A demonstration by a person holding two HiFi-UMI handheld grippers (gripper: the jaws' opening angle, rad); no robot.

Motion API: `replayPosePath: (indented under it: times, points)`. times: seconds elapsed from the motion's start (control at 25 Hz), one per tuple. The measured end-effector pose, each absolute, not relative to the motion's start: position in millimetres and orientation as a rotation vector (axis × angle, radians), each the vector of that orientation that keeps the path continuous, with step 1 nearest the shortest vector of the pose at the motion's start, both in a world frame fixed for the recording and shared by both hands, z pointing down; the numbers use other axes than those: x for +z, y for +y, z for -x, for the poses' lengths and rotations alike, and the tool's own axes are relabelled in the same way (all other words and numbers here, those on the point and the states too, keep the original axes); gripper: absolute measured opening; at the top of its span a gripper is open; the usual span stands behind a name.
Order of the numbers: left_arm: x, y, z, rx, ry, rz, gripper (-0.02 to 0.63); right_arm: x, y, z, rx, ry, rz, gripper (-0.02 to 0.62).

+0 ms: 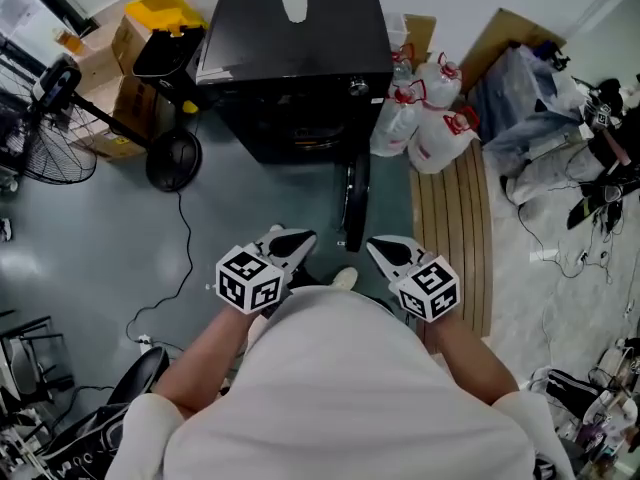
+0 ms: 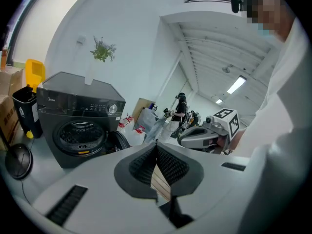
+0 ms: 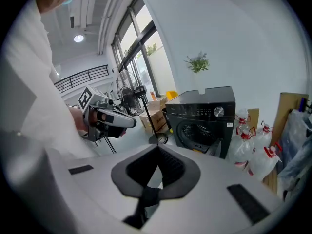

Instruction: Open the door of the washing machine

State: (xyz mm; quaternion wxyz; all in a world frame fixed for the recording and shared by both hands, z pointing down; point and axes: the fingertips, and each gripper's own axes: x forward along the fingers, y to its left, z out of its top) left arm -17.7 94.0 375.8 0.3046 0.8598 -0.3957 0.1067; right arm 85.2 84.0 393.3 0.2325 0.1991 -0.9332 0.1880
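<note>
floor point(image 1: 90, 248) — grey | on it: washing machine point(image 1: 300, 58), water jugs point(image 1: 428, 120), cardboard boxes point(image 1: 127, 40), fan point(image 1: 50, 153)

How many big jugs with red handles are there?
3 jugs, bunched right of the washing machine: one against it, one farther back, one by the wooden boards. Another may hide behind.

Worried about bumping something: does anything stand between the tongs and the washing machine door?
Nothing visible does. Only bare floor lies between the left tongs, the right tongs and the open door. The water jugs stand off to the door's right.
</note>
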Motion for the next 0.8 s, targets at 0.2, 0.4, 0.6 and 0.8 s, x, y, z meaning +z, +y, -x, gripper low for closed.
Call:
replayPosePath:
  times: [0.2,0.4,0.6,0.8]
  points:
    - [376.8,93.8,19.6,0.285,-1.045,-2.281,0.017,394.2,85.9,-84.0,0.526,-2.562,-0.55,0.008]
    - [378.8,94.5,18.6,0.287,-1.044,-2.282,0.017,395.7,89.6,-81.4,0.519,-2.562,-0.539,0.008]
    - [378.1,92.4,22.6,0.284,-1.052,-2.28,0.017,395.3,89.2,-76.3,0.513,-2.564,-0.533,0.008]
    - [379.4,88.1,26.9,0.285,-1.055,-2.276,0.017,396.2,85.9,-74.3,0.511,-2.558,-0.535,0.008]
